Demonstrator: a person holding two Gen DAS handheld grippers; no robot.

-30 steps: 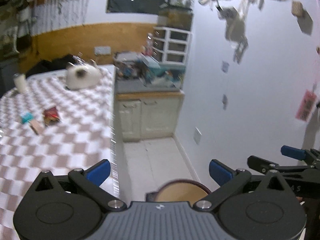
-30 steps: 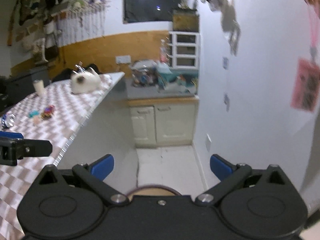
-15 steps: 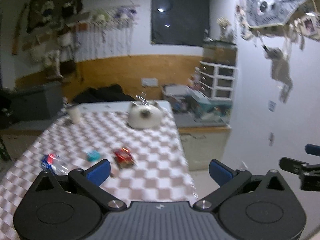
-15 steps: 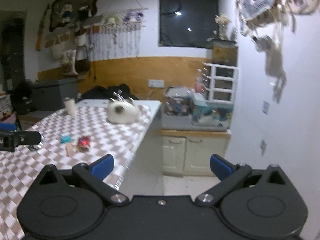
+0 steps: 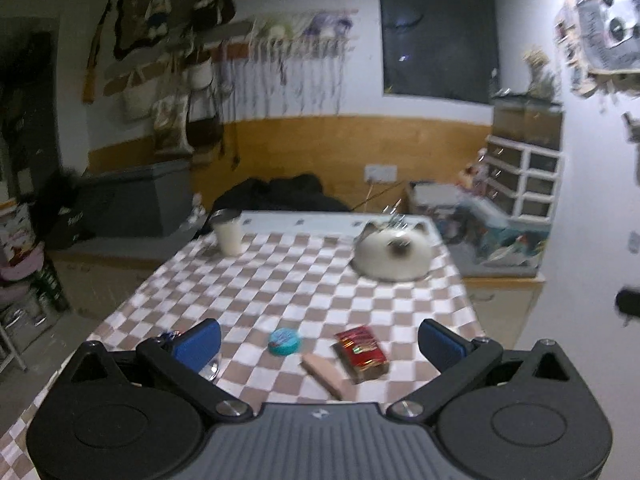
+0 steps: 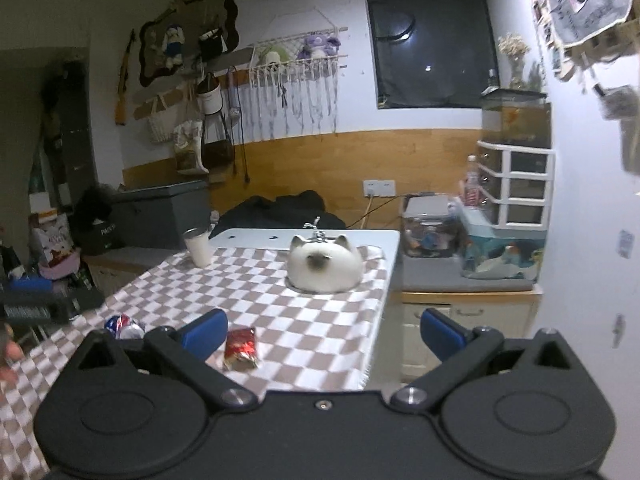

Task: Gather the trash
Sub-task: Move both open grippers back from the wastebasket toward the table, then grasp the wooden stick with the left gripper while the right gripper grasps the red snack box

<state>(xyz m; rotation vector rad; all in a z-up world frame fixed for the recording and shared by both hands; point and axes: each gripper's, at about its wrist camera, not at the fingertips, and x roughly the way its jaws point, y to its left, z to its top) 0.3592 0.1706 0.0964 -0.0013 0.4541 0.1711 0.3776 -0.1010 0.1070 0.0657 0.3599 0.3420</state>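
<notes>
Both views look along a desk (image 5: 304,280) covered in a brown-and-white checked cloth. The left tool (image 5: 318,340) hovers above the near end with its fingers spread wide and nothing between them. The right tool (image 6: 322,330) is likewise spread and empty, and sits nearer the desk's right edge.

The trash lies in a loose cluster on the near part of the cloth: a red snack wrapper (image 5: 362,354), a tan stick-shaped piece (image 5: 326,374) just beside it, a small teal round lid or tub (image 5: 285,342), and a crumpled blue-and-red item (image 6: 120,326) at the left, partly hidden behind the left tool's finger in the left view. Its exact kind cannot be told through the blur.

No item appears to be collected yet, and no bin is in view.

Risks, judged from this layout:
- The wrapper and the stick lie close enough that closing on one may nudge or drag the other.
- The wrapper is thin and flat, so the fingers may pinch the cloth with it and pull the cloth and everything on it.
- The wrapper lies near the right edge, so a sideways push could send it to the floor.
- A white cup (image 5: 228,236) and a cat-shaped white object (image 5: 392,256) stand farther back, well apart from the trash; an overreach could tip the cup.
- The two tools work close together and could collide.
</notes>
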